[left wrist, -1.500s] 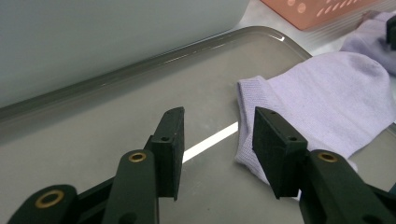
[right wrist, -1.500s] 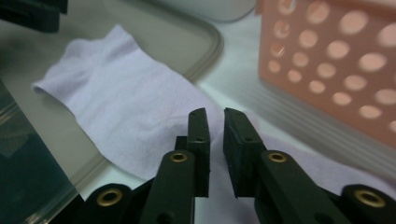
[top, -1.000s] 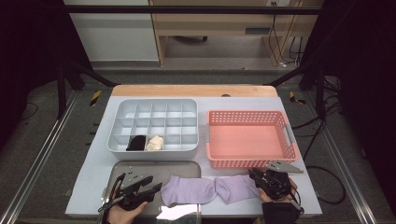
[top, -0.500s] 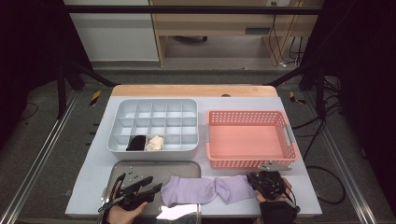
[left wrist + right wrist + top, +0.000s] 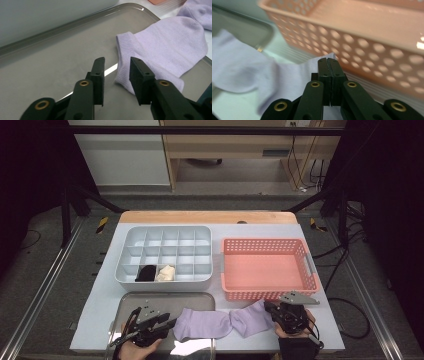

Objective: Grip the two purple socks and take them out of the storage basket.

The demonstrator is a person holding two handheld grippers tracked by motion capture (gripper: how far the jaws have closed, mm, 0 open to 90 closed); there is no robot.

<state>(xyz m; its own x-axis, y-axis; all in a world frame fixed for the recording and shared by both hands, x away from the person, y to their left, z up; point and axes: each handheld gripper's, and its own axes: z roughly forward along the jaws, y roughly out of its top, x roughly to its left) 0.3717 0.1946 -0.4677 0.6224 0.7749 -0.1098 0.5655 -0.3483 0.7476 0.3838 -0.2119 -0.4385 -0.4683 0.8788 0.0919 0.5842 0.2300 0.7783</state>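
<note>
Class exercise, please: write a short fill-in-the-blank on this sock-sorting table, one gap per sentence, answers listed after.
1. The sock is coloured ____.
2. The basket beside the organizer is coloured ____.
3. The sock's cuff lies on the grey ____.
4. The right hand-held gripper is ____ on the sock's toe end.

Answers: lilac; pink; tray; shut

Black hand-held gripper (image 5: 116, 72) w/ brass rivets, small screw holes.

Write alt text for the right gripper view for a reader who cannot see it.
The right gripper, jaws shut, pinches the edge of a lilac sock that trails off to the left. Just behind it runs the perforated wall of a pink basket, blurred, with a corner of a grey tray at upper left.
</note>
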